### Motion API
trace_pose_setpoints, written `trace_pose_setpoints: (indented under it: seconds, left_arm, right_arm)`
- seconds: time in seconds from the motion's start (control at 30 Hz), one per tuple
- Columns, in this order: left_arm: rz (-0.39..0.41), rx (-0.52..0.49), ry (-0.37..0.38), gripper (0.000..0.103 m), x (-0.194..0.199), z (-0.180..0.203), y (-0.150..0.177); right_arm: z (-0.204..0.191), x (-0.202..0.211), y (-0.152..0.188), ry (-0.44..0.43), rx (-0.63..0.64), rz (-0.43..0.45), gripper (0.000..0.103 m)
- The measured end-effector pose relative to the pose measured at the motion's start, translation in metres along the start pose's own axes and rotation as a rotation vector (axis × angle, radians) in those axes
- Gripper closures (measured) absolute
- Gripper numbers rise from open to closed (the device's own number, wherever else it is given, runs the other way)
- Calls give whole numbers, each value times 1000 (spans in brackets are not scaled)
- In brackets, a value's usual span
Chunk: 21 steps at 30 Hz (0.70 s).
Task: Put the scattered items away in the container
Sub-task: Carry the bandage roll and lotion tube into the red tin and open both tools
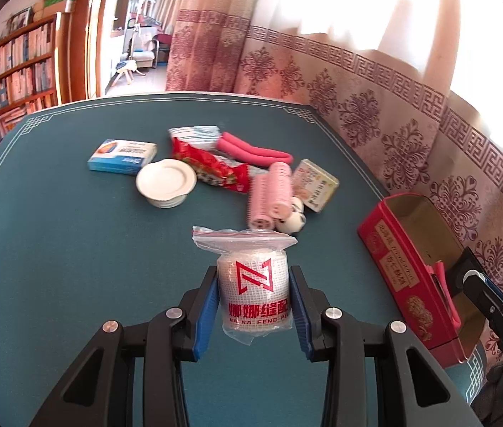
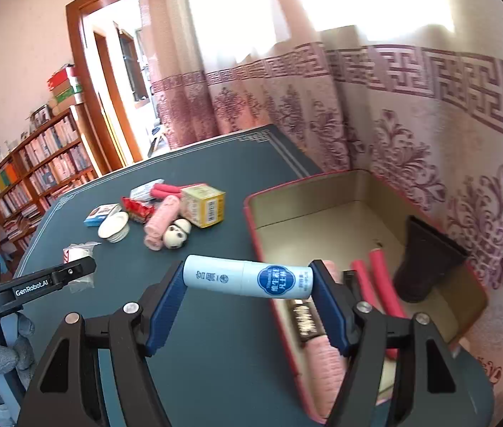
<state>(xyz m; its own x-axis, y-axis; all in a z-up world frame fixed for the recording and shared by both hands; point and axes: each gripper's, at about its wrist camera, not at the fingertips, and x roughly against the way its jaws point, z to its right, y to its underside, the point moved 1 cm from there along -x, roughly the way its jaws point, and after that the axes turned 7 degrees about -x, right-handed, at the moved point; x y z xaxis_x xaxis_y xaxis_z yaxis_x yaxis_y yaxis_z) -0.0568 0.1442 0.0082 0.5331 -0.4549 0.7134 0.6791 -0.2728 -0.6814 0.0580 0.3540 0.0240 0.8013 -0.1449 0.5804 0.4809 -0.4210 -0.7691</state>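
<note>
Our left gripper (image 1: 254,297) clamps a bagged roll of white mesh tape (image 1: 253,286) between its blue pads; our right gripper (image 2: 247,293) pinches a pale blue tube (image 2: 247,277) end to end, held crosswise at the near rim of the red tin (image 2: 322,192). Beyond, on the teal table (image 1: 73,249), we see the rest still scattered: pink hair rollers (image 1: 269,192), a white lid (image 1: 166,179), a blue box (image 1: 121,156).
</note>
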Motion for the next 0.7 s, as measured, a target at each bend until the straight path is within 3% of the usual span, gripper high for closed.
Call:
trace_pose_setpoints:
  seconds: [0.27,0.7]
  left_arm:
    - [-19,-159,99,64,-10,96,-7]
    - [-14,-303,187,64,-24,186,-27]
  right_arm:
    - [71,18,-1,83,-78,29,30]
    - [103,18,0,126,-77,42,30]
